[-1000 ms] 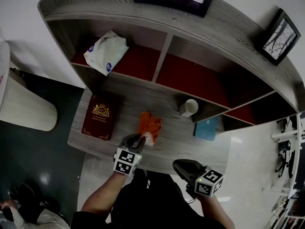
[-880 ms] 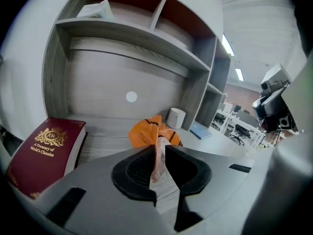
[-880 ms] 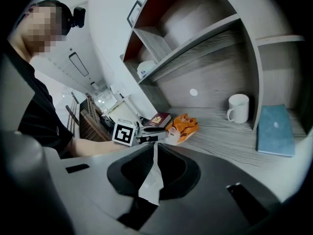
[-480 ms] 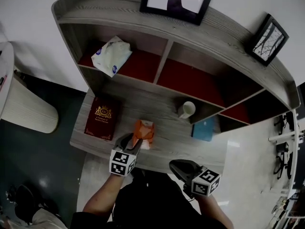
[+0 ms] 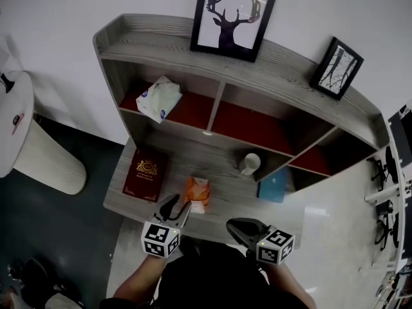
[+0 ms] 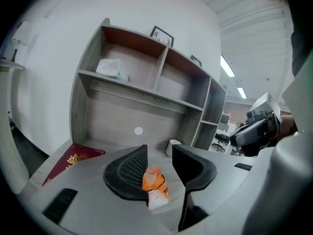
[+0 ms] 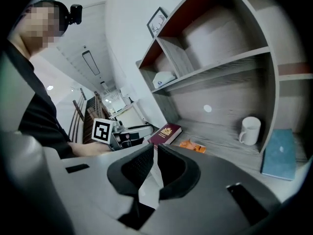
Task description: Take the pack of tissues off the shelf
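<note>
A white soft tissue pack lies in the upper left compartment of the grey shelf unit; the left gripper view also shows the tissue pack. A small orange packet lies on the desk surface. My left gripper sits at the desk's front edge, right behind the orange packet. Its jaws are closing a little but stand apart, and the pads do not press on the packet. My right gripper hovers at the desk's front edge, shut and empty.
On the desk lie a dark red book at left, a white mug and a blue book at right. Two framed pictures stand on the shelf top. A white round table is at far left.
The left gripper let go of the orange packet, which now rests on the desk, and drew back toward the front edge. The head view rose to show the shelf top.
</note>
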